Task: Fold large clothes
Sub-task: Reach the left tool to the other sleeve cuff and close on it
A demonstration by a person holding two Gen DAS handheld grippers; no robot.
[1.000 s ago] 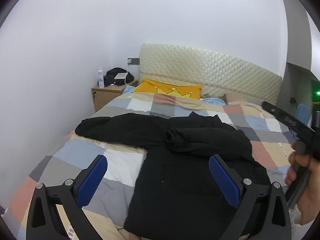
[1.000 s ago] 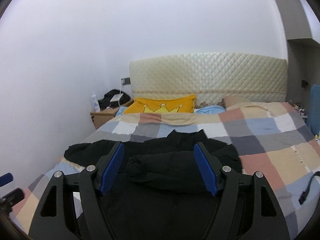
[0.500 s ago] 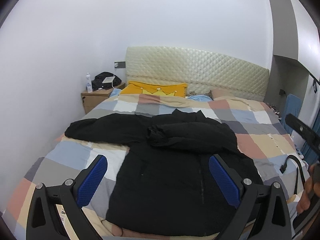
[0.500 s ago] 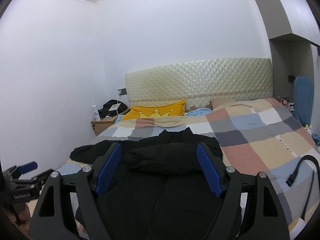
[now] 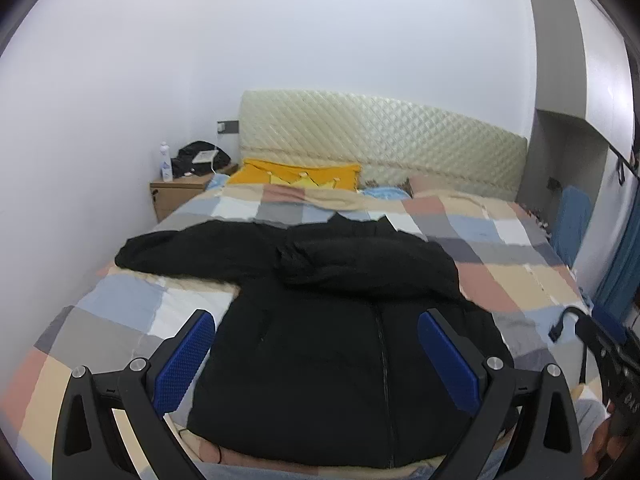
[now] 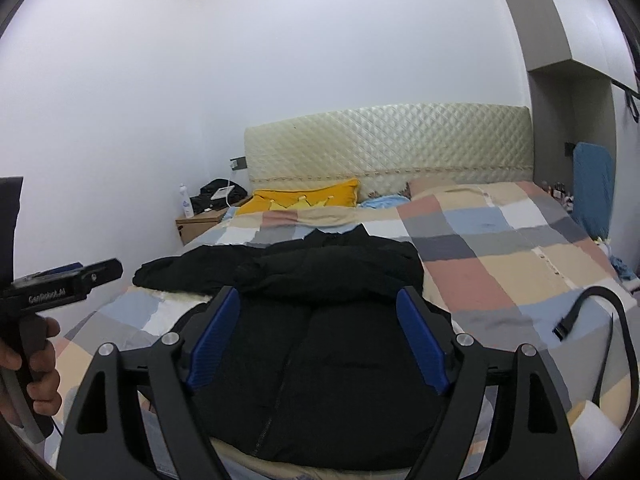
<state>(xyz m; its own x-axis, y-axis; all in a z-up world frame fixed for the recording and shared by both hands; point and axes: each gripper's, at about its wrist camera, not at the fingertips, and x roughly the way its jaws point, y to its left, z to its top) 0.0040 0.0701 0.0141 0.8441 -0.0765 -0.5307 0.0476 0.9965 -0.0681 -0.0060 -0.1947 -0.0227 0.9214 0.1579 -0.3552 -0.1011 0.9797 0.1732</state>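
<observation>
A large black zip jacket (image 5: 336, 344) lies flat on the checked bedspread (image 5: 504, 264), hem towards me. Its right sleeve is folded across the chest (image 5: 368, 264); its left sleeve (image 5: 180, 252) stretches out to the left. It also shows in the right wrist view (image 6: 320, 344). My left gripper (image 5: 316, 356) is open and empty, held back above the jacket's lower half. My right gripper (image 6: 318, 336) is open and empty, also above the hem end. Each gripper shows at the edge of the other's view.
A padded cream headboard (image 5: 380, 152) and a yellow pillow (image 5: 296, 176) are at the far end. A wooden nightstand (image 5: 180, 196) with a bottle and black bag stands far left. A black strap (image 6: 592, 312) lies on the bed's right side. A blue board (image 6: 592, 188) leans right.
Both grippers have pulled back and risen from the jacket, so the whole garment and more of the room show. The jacket has not moved.
</observation>
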